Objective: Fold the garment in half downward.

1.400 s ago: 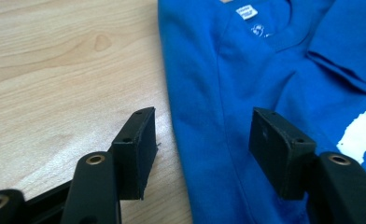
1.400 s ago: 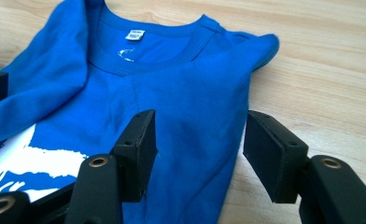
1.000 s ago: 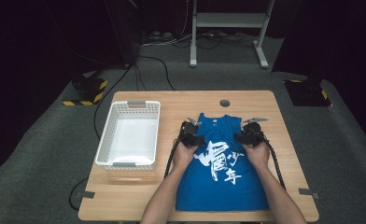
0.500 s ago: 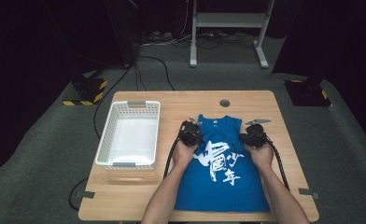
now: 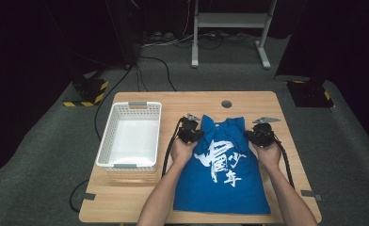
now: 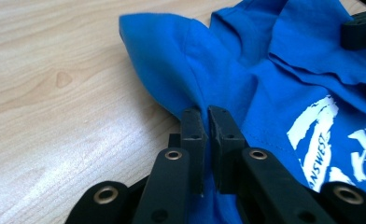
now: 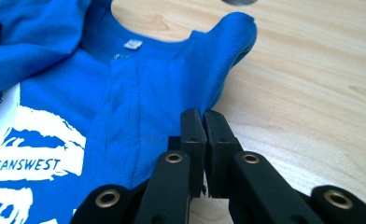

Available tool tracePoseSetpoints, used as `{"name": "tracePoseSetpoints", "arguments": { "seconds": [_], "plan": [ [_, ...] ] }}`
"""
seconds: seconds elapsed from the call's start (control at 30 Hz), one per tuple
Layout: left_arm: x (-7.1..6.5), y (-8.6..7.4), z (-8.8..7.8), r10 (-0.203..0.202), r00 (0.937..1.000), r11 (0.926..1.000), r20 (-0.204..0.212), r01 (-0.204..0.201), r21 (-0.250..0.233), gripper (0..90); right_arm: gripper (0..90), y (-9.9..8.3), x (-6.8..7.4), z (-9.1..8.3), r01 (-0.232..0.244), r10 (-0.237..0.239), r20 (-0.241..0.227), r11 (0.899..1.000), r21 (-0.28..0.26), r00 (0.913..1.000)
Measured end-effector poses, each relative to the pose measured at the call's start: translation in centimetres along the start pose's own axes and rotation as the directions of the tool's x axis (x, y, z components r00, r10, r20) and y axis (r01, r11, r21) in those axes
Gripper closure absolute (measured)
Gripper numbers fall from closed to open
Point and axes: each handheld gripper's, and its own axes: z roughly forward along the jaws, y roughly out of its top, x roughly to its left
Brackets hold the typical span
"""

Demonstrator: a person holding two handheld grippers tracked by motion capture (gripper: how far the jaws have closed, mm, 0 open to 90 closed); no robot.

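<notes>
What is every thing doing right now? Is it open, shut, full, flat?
Blue shirt: lower part flat on the table, top edge pinched and bunched.
Left gripper: shut on the shirt's edge.
Right gripper: shut on the shirt's other edge.
White basket: upright, nothing inside.
Table: holds shirt and basket.

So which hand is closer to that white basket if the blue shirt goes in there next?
Left. The left tongs pinch the blue sleeveless shirt on the side beside the white plastic basket; the right tongs grip its far side.

probably a dark lab: lone table (image 5: 140, 207), floor cables (image 5: 159, 70), metal stand (image 5: 229, 21).
</notes>
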Motion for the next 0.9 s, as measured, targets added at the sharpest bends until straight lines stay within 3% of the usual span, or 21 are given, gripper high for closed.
{"name": "tracePoseSetpoints", "arguments": {
  "seconds": [0.13,0.5,0.9],
  "plan": [
    [0.0,0.8,-1.0,0.003,1.0000,1.0000,0.009,-0.003,0.000,85.3,88.1,0.5,0.2,-0.8,0.011,-0.011,-0.007,0.999,-0.034,0.9999],
    [0.2,2.7,-3.9,0.022,0.9997,0.9977,0.008,-0.021,-0.065,85.3,88.2,2.6,0.7,-2.6,0.035,-0.036,-0.017,0.996,-0.080,0.9992],
    [0.6,4.0,-5.0,0.021,0.9998,0.9952,-0.001,-0.021,-0.095,85.3,88.2,4.7,1.1,-3.6,0.055,-0.056,0.002,0.992,-0.113,0.9985]
  ]
}}
